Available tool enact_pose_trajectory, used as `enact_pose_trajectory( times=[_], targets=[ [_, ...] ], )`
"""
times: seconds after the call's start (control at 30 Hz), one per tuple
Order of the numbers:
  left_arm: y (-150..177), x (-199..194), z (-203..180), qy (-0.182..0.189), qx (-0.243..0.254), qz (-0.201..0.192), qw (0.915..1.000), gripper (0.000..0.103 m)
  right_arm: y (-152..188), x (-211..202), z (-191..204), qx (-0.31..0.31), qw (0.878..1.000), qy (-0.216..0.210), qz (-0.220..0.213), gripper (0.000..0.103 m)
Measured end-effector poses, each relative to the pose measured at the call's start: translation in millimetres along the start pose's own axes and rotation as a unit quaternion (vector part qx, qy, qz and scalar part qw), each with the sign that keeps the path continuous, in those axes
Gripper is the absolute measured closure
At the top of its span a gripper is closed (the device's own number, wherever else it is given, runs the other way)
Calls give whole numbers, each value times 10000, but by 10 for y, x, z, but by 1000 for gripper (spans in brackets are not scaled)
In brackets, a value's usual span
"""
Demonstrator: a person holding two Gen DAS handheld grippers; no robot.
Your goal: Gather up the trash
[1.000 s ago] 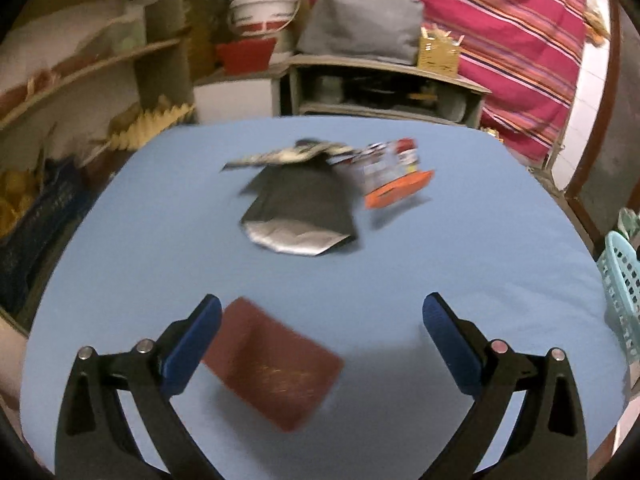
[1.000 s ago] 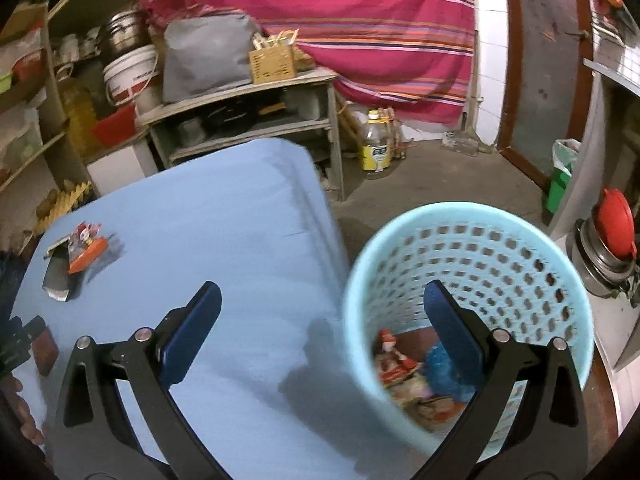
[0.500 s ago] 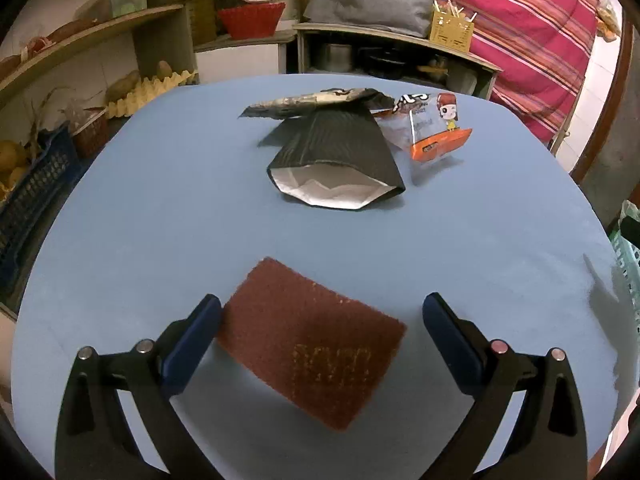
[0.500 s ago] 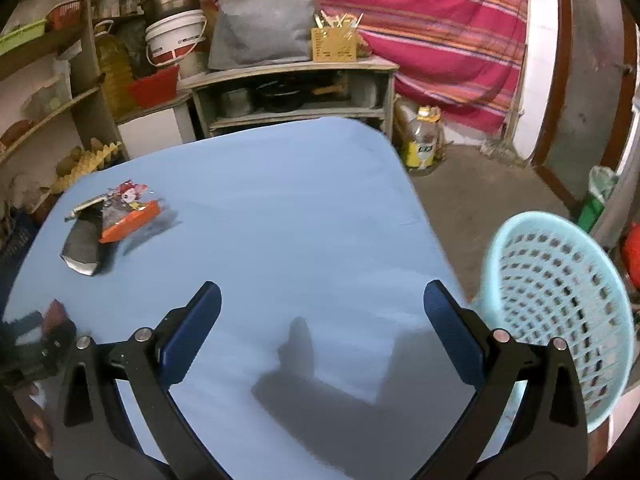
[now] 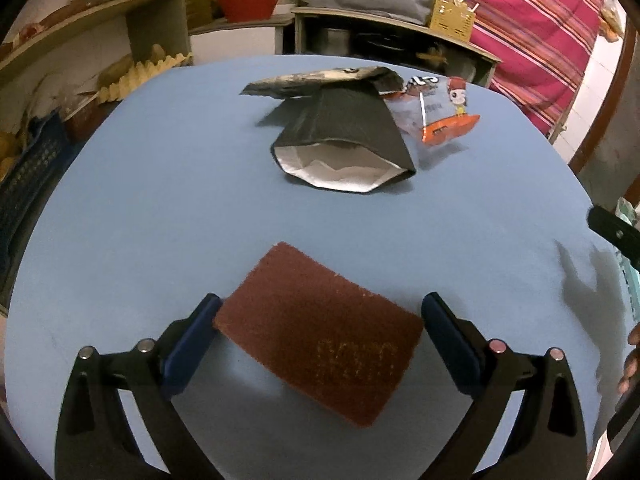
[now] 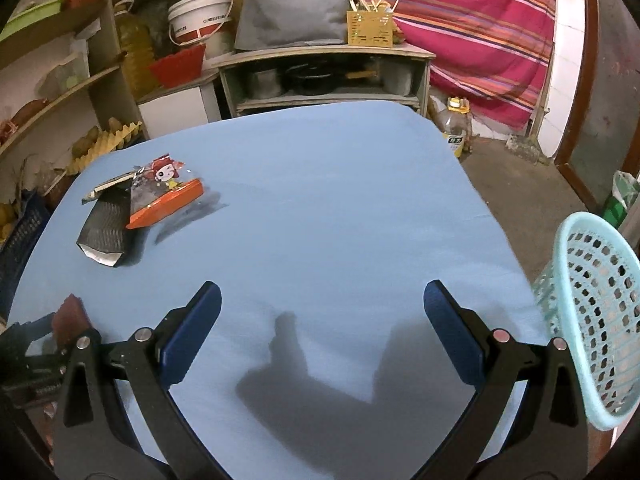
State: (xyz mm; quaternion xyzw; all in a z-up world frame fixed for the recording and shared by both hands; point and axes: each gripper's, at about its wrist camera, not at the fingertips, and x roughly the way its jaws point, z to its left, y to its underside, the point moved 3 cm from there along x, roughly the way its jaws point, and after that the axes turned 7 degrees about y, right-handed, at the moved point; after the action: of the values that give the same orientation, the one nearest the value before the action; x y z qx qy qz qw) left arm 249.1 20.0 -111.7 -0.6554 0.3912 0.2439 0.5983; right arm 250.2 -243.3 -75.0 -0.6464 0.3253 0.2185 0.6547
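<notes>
A brown scouring pad (image 5: 320, 330) lies flat on the blue table (image 5: 160, 208). My left gripper (image 5: 320, 320) is open with the pad between its fingers, the left finger at the pad's corner. Farther back lie a black foil pouch (image 5: 344, 140) and an orange cartoon snack wrapper (image 5: 444, 116). My right gripper (image 6: 322, 314) is open and empty over bare table. In the right wrist view the pouch (image 6: 104, 224) and wrapper (image 6: 164, 196) lie at the left, and the pad (image 6: 70, 314) shows at the far left by the other gripper.
A light blue trash basket (image 6: 592, 320) stands off the table's right edge. Shelves with buckets, bowls and egg trays (image 5: 140, 72) stand behind the table. A low cabinet (image 6: 328, 76) and a striped cloth (image 6: 480, 20) are at the back.
My left gripper has moved forward and down over the brown pad, which now sits between its fingers. My right gripper has swung left from the basket to over the table.
</notes>
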Motion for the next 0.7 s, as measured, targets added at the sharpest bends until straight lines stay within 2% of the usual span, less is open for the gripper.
enact_pose_trajectory(
  times=[0.13,0.3,0.43,0.53,0.7],
  targets=[
    [3,-3,23,53,17,-9,10000,9,-20,7,126,-100,9995,44,-296,4],
    [-39,-13,72,93,72,-46,9999,9,-51,126,335,-305,9995,6,7,4],
    [-174,-91,268,-5,-100,-262,9996,9,-101,155,544,-272,9993,-244,-4,4],
    [-295,-185,434,32,-253,-465,9986,9,-158,72,756,-408,9982,-366,-259,4],
    [-470,-304,660,-193,-185,-781,9966,9,-252,99,1051,-892,9940,63,-625,4]
  ],
)
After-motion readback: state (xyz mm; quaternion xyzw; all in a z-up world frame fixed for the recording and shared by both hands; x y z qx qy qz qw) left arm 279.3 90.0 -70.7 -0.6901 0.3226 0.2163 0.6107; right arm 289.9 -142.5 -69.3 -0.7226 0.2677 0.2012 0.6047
